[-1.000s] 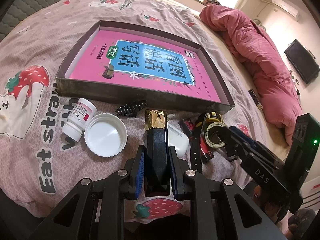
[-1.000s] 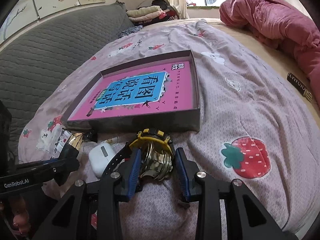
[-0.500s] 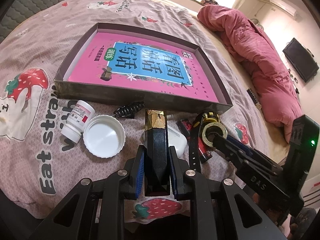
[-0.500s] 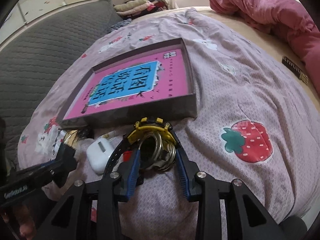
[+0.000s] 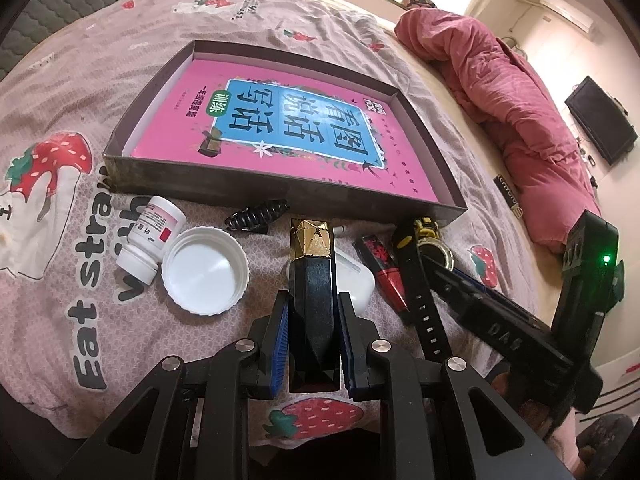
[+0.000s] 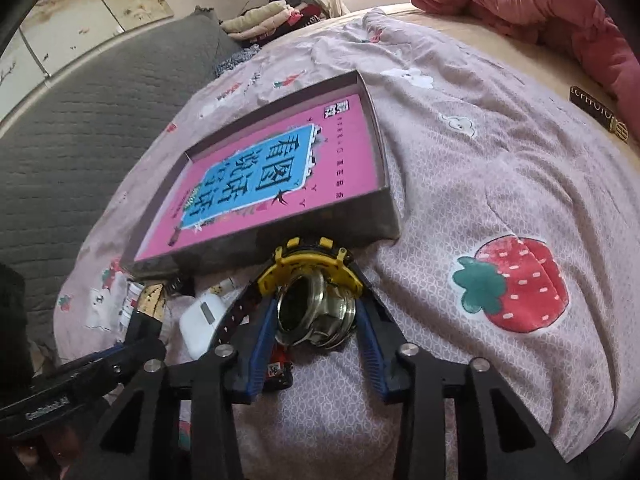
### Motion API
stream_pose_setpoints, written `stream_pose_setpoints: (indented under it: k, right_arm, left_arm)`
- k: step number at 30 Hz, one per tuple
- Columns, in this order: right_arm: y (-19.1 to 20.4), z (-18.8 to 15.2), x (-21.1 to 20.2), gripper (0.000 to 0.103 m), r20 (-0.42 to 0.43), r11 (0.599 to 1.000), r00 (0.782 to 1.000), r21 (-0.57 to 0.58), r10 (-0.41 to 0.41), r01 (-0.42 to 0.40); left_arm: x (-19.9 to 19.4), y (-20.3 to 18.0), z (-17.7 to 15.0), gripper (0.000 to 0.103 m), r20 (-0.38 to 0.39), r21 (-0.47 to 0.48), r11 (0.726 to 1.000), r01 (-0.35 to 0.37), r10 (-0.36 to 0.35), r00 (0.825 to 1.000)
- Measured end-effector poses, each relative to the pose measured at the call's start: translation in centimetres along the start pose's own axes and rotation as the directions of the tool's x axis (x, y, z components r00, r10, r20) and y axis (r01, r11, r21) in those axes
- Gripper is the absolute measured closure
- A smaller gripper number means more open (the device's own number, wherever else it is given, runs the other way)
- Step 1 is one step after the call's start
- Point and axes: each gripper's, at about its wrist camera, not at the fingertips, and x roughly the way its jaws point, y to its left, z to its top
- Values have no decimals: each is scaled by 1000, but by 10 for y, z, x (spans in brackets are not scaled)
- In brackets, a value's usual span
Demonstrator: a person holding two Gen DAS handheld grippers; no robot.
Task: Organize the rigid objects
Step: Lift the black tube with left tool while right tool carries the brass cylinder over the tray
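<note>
My left wrist view sits low and close over the bed [image 5: 80,240], facing the tray [image 5: 280,196]. My right wrist view looks at it from the right; both share the tray and watch [image 6: 308,268].

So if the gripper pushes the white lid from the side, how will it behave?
The white lid lies flat, open side up, on the soft bedsheet, so it will probably slide, not roll. It looks like thin plastic, likely very light. It touches the small white bottle, which lies sideways and may roll.
</note>
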Motion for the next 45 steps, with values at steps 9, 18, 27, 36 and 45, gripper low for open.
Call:
stream_pose_setpoints:
  k: [9,18,27,36,45]
  right_arm:
    - [11,2,-6,77,35,998,999,-59,8,-6]
    - [23,5,-29,77,109,994,994,-105,10,1]
    - [34,13,-43,77,163,989,987,-149,2,23]
    - [40,23,-49,77,199,981,980,-188,-15,53]
    - [39,34,-45,77,217,975,975,-199,-52,96]
  left_arm:
    - [-2,-2,2,81,16,13,1000,-3,3,1000]
    - [-10,-2,5,81,46,28,1000,-13,12,999]
    - [-19,-4,10,81,86,55,998,-25,20,996]
    - [-24,2,18,81,122,63,997,-48,40,992]
    - [-25,12,33,81,153,55,996,-65,56,987]
